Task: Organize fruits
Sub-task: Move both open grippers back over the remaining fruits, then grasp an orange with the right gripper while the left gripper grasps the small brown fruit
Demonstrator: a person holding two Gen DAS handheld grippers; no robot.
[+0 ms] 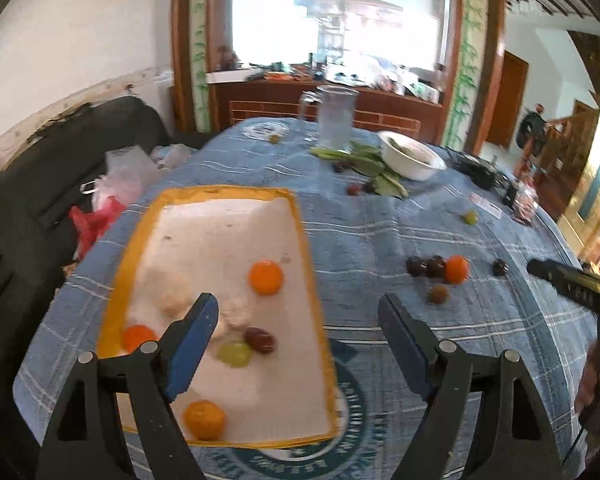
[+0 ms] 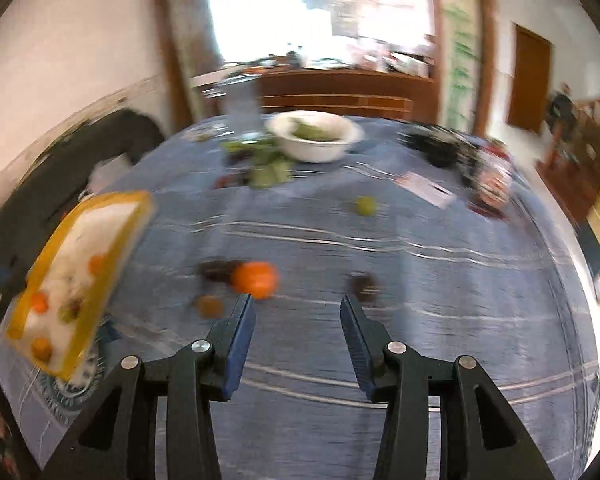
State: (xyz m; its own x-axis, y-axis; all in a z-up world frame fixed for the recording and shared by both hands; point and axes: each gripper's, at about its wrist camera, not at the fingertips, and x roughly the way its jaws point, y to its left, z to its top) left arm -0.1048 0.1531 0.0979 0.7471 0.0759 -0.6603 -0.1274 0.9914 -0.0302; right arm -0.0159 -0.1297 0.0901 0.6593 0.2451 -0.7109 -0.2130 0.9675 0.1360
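A yellow-rimmed white tray [image 1: 296, 216] lies on the blue tablecloth and holds three oranges [image 1: 265, 277], a green grape [image 1: 234, 353], a dark grape [image 1: 260, 339] and pale round fruits [image 1: 176, 294]. My left gripper [image 1: 298, 312] is open and empty above the tray's right edge. Right of the tray lie an orange [image 1: 457, 269], dark grapes [image 1: 426, 267], a brownish fruit [image 1: 438, 294] and a green grape [image 1: 470, 217]. In the blurred right wrist view my right gripper [image 2: 298, 308] is open and empty, just short of that orange [image 2: 256, 279]. The tray [image 2: 120, 200] shows at the left.
A white bowl [image 1: 412, 158] with greens, loose green leaves [image 1: 364, 162], a clear cup [image 1: 337, 116] and a jar stand at the table's far side. Dark devices and packets [image 1: 496, 184] lie at the far right. A black sofa [image 1: 40, 184] with plastic bags is left of the table.
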